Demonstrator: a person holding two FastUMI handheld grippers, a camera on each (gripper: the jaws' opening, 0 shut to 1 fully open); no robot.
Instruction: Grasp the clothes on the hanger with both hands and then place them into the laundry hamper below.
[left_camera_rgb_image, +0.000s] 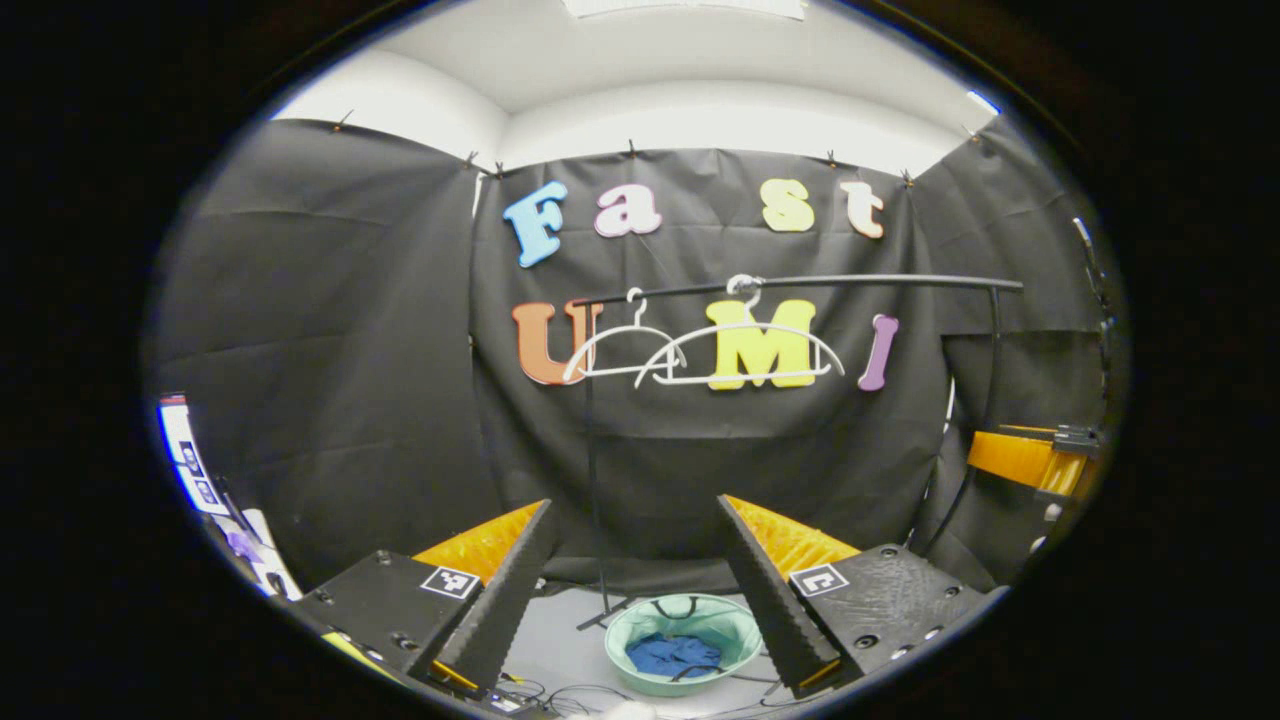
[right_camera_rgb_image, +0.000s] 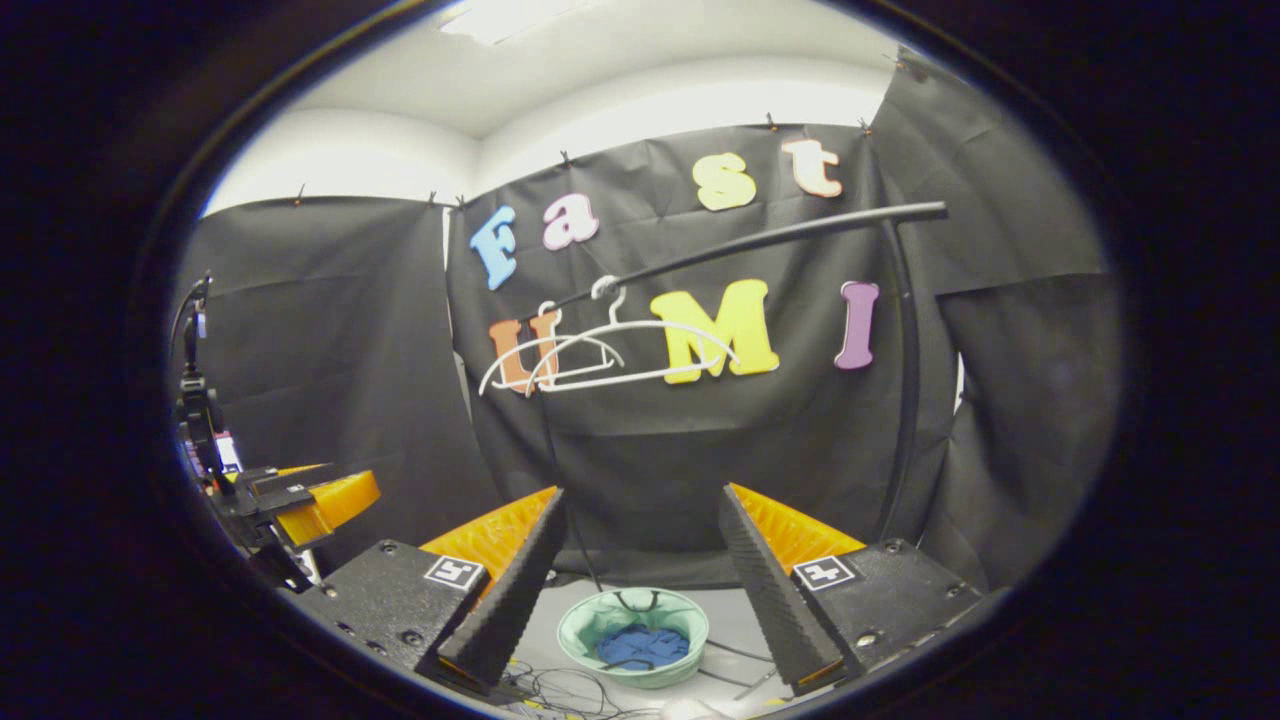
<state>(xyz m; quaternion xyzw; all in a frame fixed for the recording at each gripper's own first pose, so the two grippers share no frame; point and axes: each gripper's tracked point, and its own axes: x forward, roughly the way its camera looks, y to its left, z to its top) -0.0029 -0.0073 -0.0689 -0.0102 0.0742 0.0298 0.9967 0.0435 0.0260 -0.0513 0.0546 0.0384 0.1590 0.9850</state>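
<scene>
Clothes: crumpled blue garment (left_camera_rgb_image: 673, 655) lying inside the round pale-green fabric laundry hamper (left_camera_rgb_image: 632, 626) on the floor.
Hangers: two bare white plastic hangers (left_camera_rgb_image: 738, 355) hooked on the thin black metal rail (left_camera_rgb_image: 850, 282), above and behind the hamper.
Floor: pale grey floor (left_camera_rgb_image: 560, 640), with loose black cables (left_camera_rgb_image: 560, 692) near the front edge.
Room: black cloth walls, white ceiling above.
Left gripper (left_camera_rgb_image: 635, 590): fingers spread wide, holding and touching nothing.
Right gripper (right_camera_rgb_image: 635, 580): fingers equally wide apart, empty; hamper seen between them.
</scene>
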